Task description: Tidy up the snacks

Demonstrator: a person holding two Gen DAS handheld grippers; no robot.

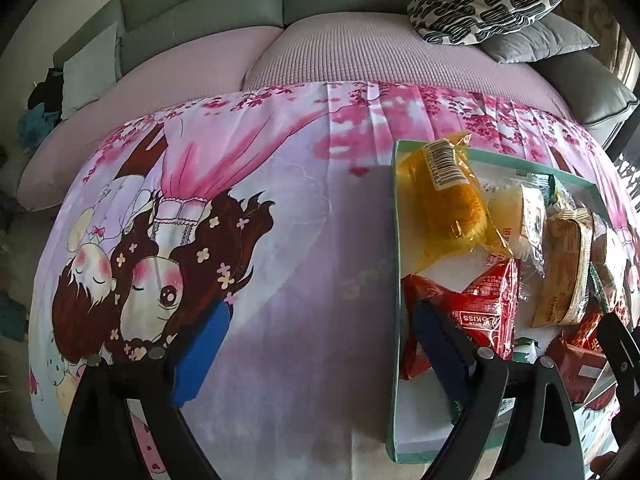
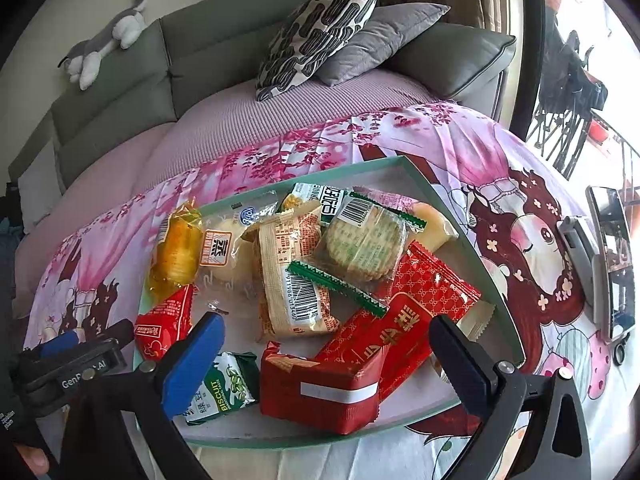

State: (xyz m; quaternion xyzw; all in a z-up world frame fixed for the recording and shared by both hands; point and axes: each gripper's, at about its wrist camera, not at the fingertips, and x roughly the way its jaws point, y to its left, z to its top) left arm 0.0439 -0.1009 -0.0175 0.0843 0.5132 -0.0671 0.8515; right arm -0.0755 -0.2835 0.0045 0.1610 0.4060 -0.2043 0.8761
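A shallow teal tray (image 2: 472,248) lies on a pink cartoon-print cloth and holds several wrapped snacks. Among them are a yellow pack (image 2: 178,252), a beige biscuit pack (image 2: 288,276), a clear cracker pack with green ends (image 2: 360,252), red packs (image 2: 340,384) and a green-and-white biscuit pack (image 2: 224,388). My right gripper (image 2: 324,364) is open and empty, its fingers spread over the tray's near red packs. My left gripper (image 1: 316,356) is open and empty above the bare cloth left of the tray (image 1: 396,240). The yellow pack (image 1: 444,196) and a red pack (image 1: 480,312) show in the left wrist view.
A grey sofa with a purple seat cover (image 2: 248,120) stands behind the cloth, with a patterned cushion (image 2: 320,28) and a grey cushion (image 2: 380,40) on it. A plush toy (image 2: 104,40) lies on the sofa back. A phone on a stand (image 2: 612,256) sits right of the tray.
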